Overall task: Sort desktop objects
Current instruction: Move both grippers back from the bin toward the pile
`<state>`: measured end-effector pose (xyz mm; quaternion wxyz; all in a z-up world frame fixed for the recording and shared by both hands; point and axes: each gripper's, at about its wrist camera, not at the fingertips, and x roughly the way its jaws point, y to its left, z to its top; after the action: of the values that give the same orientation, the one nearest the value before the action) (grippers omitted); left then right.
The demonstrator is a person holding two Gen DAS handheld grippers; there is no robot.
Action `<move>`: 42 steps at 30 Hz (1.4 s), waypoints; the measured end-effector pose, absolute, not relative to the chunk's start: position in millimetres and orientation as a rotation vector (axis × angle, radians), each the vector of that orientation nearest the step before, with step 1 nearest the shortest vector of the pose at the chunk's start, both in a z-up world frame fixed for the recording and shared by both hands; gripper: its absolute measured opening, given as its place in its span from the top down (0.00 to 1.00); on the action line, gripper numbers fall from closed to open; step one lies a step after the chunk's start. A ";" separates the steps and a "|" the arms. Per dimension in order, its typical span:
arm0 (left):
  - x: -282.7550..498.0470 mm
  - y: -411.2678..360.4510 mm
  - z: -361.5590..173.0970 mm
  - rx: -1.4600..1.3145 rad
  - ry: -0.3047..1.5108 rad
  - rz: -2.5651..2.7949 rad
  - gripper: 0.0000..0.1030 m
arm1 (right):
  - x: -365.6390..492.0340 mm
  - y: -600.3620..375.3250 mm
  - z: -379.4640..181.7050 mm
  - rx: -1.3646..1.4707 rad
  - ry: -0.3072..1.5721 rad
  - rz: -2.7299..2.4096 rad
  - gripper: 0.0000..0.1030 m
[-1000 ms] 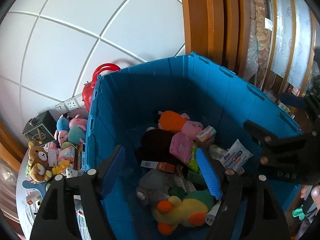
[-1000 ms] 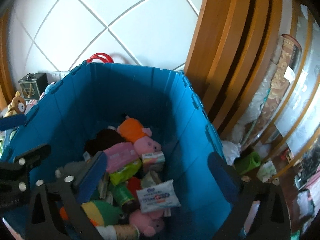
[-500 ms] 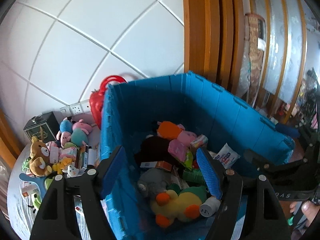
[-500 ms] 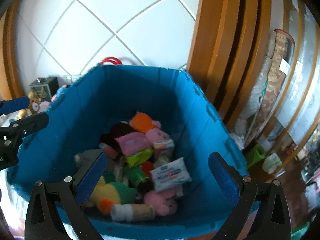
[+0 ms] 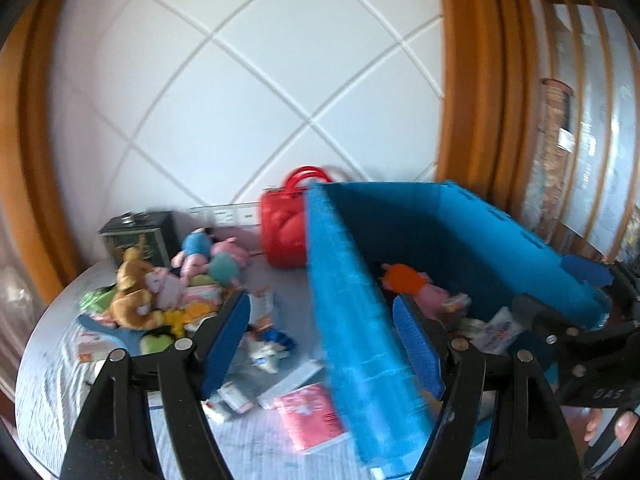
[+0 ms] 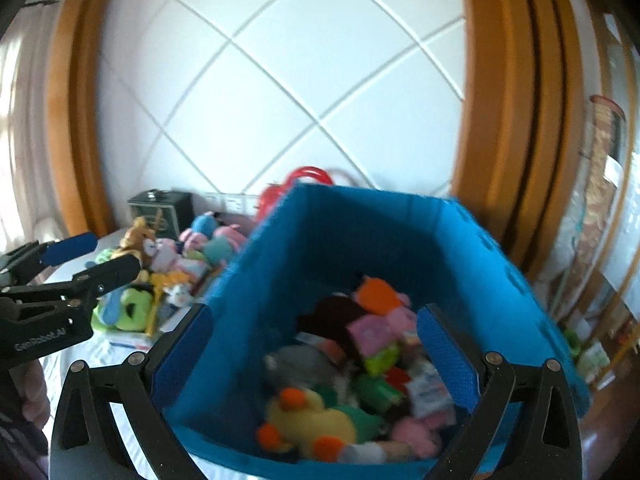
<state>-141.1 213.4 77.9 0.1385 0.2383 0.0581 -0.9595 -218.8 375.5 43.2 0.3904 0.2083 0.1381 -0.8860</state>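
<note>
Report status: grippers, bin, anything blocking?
Left gripper open, empty. Right gripper open, empty. Blue bin part-filled; toy pile unsorted. Bin wall between left fingers.

Both fisheye views were bright and daylit, the white diamond-tiled wall (image 5: 256, 92) evenly lit without harsh glare. Motion blur smeared most of each picture: the tall blue plastic crate (image 5: 360, 320) and the heap of plush toys (image 5: 168, 288) beside it were soft-edged. The crate's inside (image 6: 360, 264) lay in shadow. Straight orange wooden frames (image 6: 520, 120) bowed near the rims, and the corners went black.
</note>
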 end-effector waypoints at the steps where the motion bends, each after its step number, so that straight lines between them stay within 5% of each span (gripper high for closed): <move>1: -134.9 202.1 74.7 0.687 0.175 -2.755 0.28 | -211.0 364.6 42.4 0.520 0.350 -2.235 0.00; 15: -74.8 32.0 -11.8 0.933 0.319 -2.483 0.28 | -104.0 248.5 17.2 0.384 0.365 -2.048 0.00; 42: -91.2 -76.5 -190.0 1.278 0.256 -2.384 0.28 | -122.4 143.0 -209.8 0.989 0.577 -2.019 0.00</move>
<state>-91.2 -76.5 -190.0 0.2108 0.4597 0.0922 -0.8577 -122.4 143.0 -209.8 0.3987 0.3907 0.2278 -0.7978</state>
